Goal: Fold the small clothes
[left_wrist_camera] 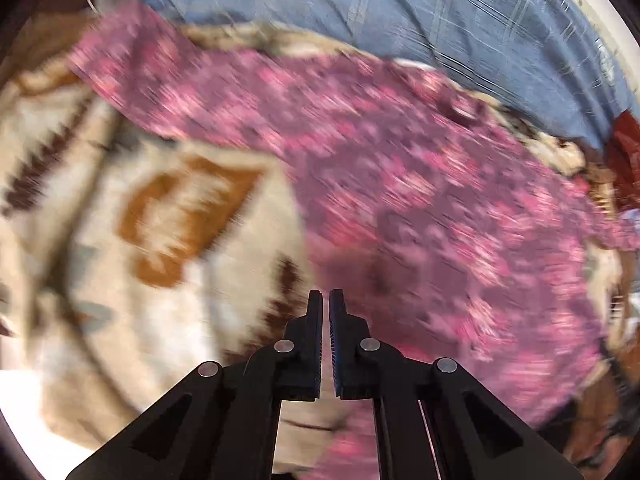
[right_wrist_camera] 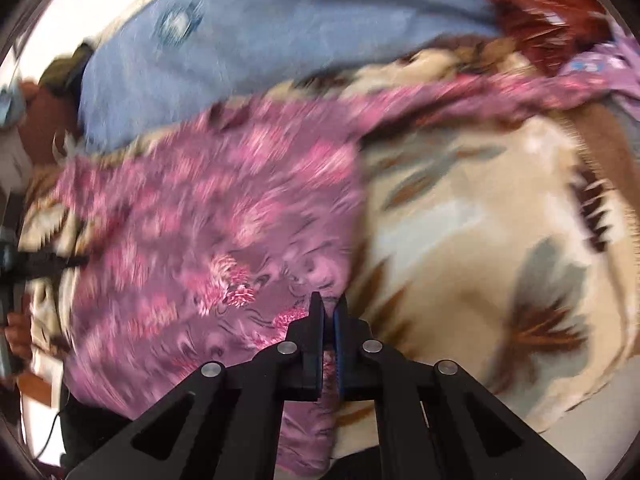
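A pink and purple flowered garment (left_wrist_camera: 400, 184) lies spread on a cream and brown patterned blanket (left_wrist_camera: 120, 240). My left gripper (left_wrist_camera: 326, 294) is shut at the garment's near left edge, and a sliver of pink cloth shows between its pads. In the right wrist view the same garment (right_wrist_camera: 200, 208) fills the left half. My right gripper (right_wrist_camera: 329, 298) is shut on its near right edge, with pink fabric pinched between the fingers. Both views are blurred by motion.
A blue cloth (left_wrist_camera: 400, 20) lies beyond the garment, also seen as blue cloth (right_wrist_camera: 260, 32). A dark red fabric (right_wrist_camera: 540, 0) sits at the far right. The blanket (right_wrist_camera: 480, 220) stretches to the right. A hand (right_wrist_camera: 16, 336) shows at the left edge.
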`<action>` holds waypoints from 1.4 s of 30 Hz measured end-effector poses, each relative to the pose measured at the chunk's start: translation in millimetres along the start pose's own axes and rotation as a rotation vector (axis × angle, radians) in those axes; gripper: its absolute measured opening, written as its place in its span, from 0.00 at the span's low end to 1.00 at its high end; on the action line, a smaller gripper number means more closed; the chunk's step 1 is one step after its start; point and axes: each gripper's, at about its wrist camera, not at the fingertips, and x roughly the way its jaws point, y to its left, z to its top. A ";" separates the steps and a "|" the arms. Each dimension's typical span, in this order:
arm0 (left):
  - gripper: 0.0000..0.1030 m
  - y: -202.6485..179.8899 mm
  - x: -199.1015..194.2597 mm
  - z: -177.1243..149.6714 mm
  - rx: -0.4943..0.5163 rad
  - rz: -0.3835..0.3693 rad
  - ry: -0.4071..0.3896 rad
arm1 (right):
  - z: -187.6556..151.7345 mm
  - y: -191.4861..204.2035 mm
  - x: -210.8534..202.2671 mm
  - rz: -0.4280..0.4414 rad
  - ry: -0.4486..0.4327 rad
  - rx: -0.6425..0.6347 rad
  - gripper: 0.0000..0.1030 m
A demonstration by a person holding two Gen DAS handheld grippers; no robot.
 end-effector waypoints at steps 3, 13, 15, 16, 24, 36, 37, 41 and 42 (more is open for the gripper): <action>0.03 7.9 3.4 3.3 0.009 0.081 0.017 | 6.3 -16.3 24.2 -0.035 0.077 0.021 0.04; 0.31 -9.7 31.3 -38.1 0.028 -0.191 0.125 | -12.2 -4.7 29.1 0.009 0.157 0.004 0.25; 0.14 -14.3 37.3 -39.5 0.019 -0.161 0.101 | -14.2 -3.1 29.5 0.006 0.157 0.008 0.25; 0.08 -14.1 35.2 -39.2 0.003 -0.171 0.093 | -16.9 -3.0 29.4 0.004 0.158 0.007 0.25; 0.07 11.2 -49.7 -4.6 -0.018 -0.004 -0.039 | -7.2 1.4 12.9 0.095 0.106 0.007 0.04; 0.41 36.4 -14.4 -39.7 -0.083 -0.141 0.107 | -21.0 -9.3 25.6 0.148 0.220 0.098 0.41; 0.40 33.9 -9.2 -42.9 -0.082 -0.160 0.122 | -23.7 -7.1 27.6 0.151 0.230 0.088 0.41; 0.08 23.8 12.5 -37.5 -0.063 -0.128 0.131 | -31.6 8.9 34.8 0.123 0.243 -0.001 0.12; 0.07 24.5 15.2 -32.4 -0.082 -0.126 0.135 | -32.0 12.1 32.4 0.123 0.245 -0.018 0.04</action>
